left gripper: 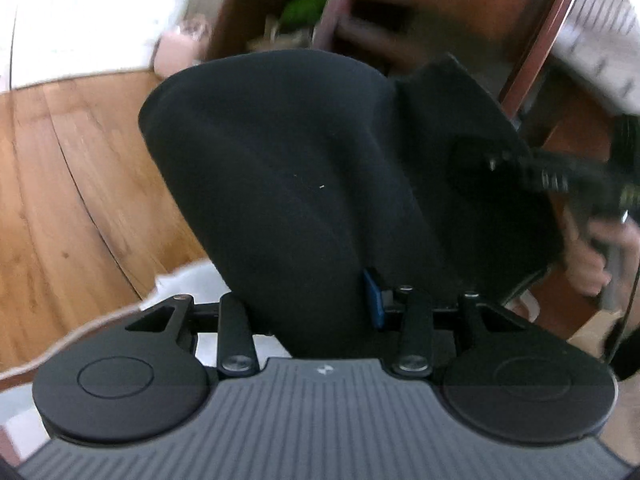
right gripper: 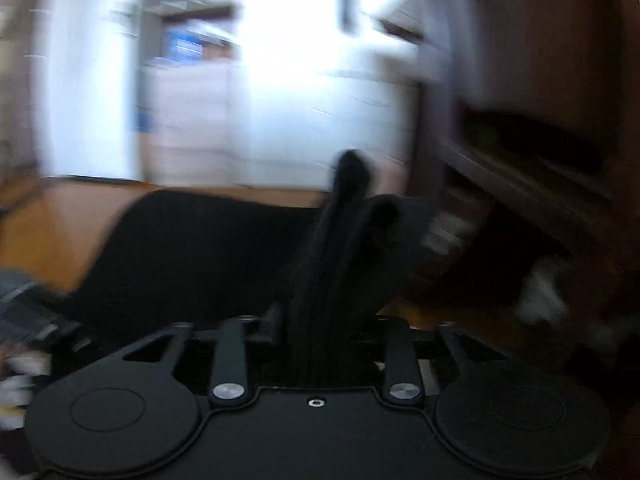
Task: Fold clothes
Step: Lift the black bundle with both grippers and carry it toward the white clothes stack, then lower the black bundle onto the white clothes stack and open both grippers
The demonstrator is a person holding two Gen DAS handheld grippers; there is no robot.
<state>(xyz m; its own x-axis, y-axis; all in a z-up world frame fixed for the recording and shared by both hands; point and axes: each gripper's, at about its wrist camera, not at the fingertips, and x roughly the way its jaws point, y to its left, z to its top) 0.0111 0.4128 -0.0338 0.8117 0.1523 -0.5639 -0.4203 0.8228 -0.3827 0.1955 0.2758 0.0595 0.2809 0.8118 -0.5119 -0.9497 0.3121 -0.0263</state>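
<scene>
Left wrist: black garment (left gripper: 280, 168) between fingers (left gripper: 372, 300)

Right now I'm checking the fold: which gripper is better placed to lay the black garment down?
Probably the left. The left gripper has the black garment spread broad between its fingers above the wooden floor. The right gripper has only a bunched strip, in a blurred view.

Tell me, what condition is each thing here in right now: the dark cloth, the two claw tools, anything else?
Black garment: lifted off the wooden floor, hanging bunched between both tools.
Left gripper: closed on the garment's edge.
Right gripper: bunched cloth between its fingers; blur hides whether the pads press.
Person's hand: wrapped around the right tool's handle.
</scene>
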